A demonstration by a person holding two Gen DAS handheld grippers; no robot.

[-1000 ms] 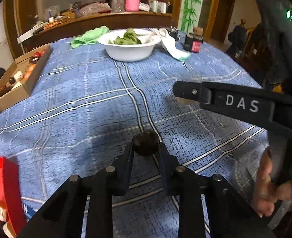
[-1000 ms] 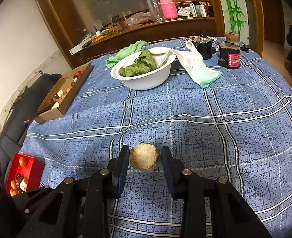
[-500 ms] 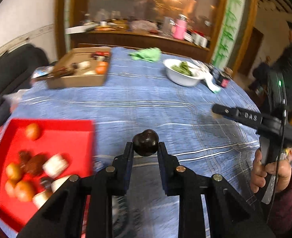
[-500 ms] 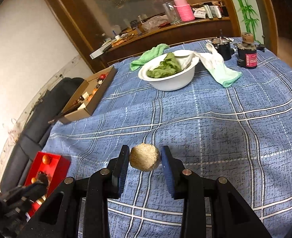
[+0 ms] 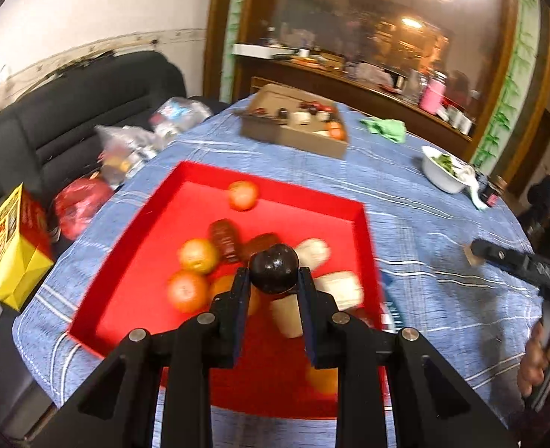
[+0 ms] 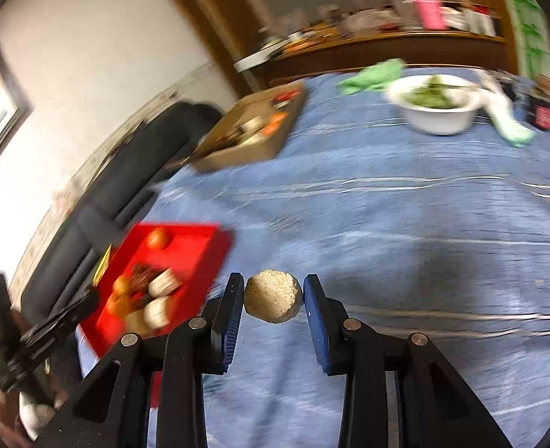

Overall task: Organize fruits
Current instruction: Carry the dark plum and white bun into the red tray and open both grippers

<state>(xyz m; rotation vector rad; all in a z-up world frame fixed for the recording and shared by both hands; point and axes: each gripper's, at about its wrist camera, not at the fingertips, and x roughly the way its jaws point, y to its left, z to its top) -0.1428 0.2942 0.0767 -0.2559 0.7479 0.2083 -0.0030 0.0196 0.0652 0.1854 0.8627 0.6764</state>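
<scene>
Blue-checked cloth covers the counter [image 5: 424,224], with a dark sofa [image 5: 69,104] beside it and a cardboard box [image 5: 293,132] and white bowl [image 6: 437,110] toward the far side. Nearest is the red tray [image 5: 275,201], holding oranges, brown pieces and pale rolls. Over it hangs the left claw [image 5: 274,280], pinching a dark fruit [image 5: 274,271]; the right claw [image 6: 273,300], above bare cloth beside the tray, pinches a tan fruit [image 6: 273,300]. Both fruits are round, with no long axis or heading to speak of. To finish well, I would lower the dark fruit onto open red floor clear of the pile before letting go, so it does not roll, then bring the tan one across.
</scene>
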